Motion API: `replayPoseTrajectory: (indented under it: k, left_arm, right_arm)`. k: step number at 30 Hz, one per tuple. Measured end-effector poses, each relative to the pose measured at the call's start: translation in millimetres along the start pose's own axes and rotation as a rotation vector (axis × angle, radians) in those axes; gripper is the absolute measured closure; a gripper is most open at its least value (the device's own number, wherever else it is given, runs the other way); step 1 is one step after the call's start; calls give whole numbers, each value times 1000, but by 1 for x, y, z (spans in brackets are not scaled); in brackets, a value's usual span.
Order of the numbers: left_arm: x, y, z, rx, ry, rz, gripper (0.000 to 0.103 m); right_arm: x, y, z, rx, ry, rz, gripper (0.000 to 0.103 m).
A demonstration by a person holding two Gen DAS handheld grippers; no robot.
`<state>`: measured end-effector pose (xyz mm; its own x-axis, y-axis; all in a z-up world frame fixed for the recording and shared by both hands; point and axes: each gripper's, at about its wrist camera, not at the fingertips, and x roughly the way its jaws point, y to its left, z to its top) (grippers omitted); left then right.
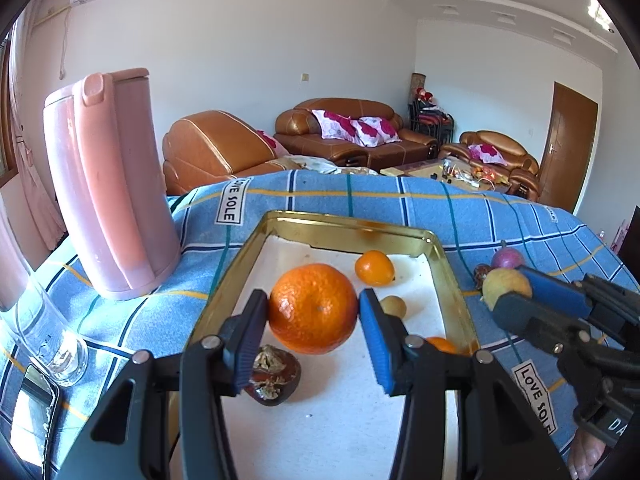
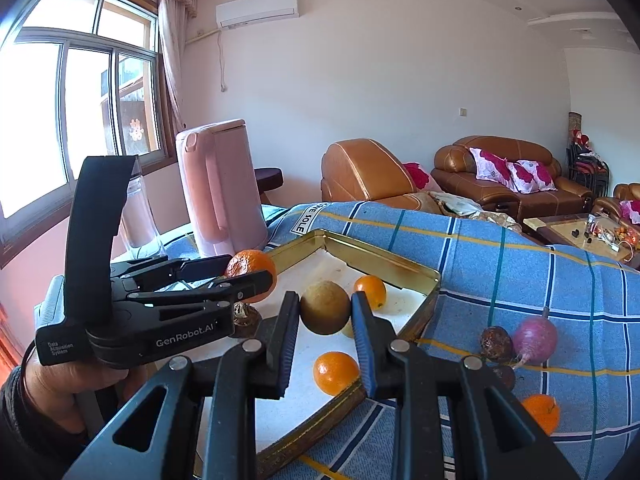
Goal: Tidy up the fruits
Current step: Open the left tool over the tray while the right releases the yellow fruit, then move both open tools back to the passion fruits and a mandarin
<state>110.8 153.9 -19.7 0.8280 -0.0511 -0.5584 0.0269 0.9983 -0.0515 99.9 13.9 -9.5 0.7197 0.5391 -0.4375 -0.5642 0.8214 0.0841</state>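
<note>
Here both tongs carry fruit over the gold tray [image 1: 256, 240] on the desk: the left tongs [image 1: 313, 312] pinch a large orange [image 1: 313, 307], the right tongs [image 2: 325, 312] a small brownish fruit [image 2: 325, 306]. Placement is in hand; next, lower each onto bare tray floor, clear of the small oranges [image 2: 335, 372], then spread.

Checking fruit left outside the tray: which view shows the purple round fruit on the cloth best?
The right wrist view: the purple fruit lies in full view on the blue checked cloth, stem visible. In the left wrist view it is small, partly hidden behind the right hand-held gripper.
</note>
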Motion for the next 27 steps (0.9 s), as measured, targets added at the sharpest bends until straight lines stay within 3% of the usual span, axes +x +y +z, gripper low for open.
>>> replayPoseTrajectory:
  k: [15, 18, 19, 20, 22, 24, 27]
  left_arm:
    - [9, 7, -6, -10, 45, -3, 54]
    - [6, 7, -6, -13, 35, 8, 52]
    - [4, 7, -6, -16, 31, 17, 46]
    - [3, 6, -7, -18, 30, 26, 35]
    - [-1, 5, -7, -24, 15, 42, 26]
    - [-5, 2, -5, -29, 5, 38, 24]
    - [-13, -5, 2, -29, -16, 31, 23]
  right_arm:
    - [36, 21, -21, -63, 130, 28, 74]
    - [40, 20, -25, -56, 154, 49, 74]
    - [40, 19, -25, -55, 157, 45, 74]
    - [40, 19, -25, -54, 160, 39, 73]
    - [37, 16, -24, -46, 155, 33, 55]
    - [29, 12, -20, -37, 142, 26, 47]
    - [12, -1, -13, -34, 110, -8, 47]
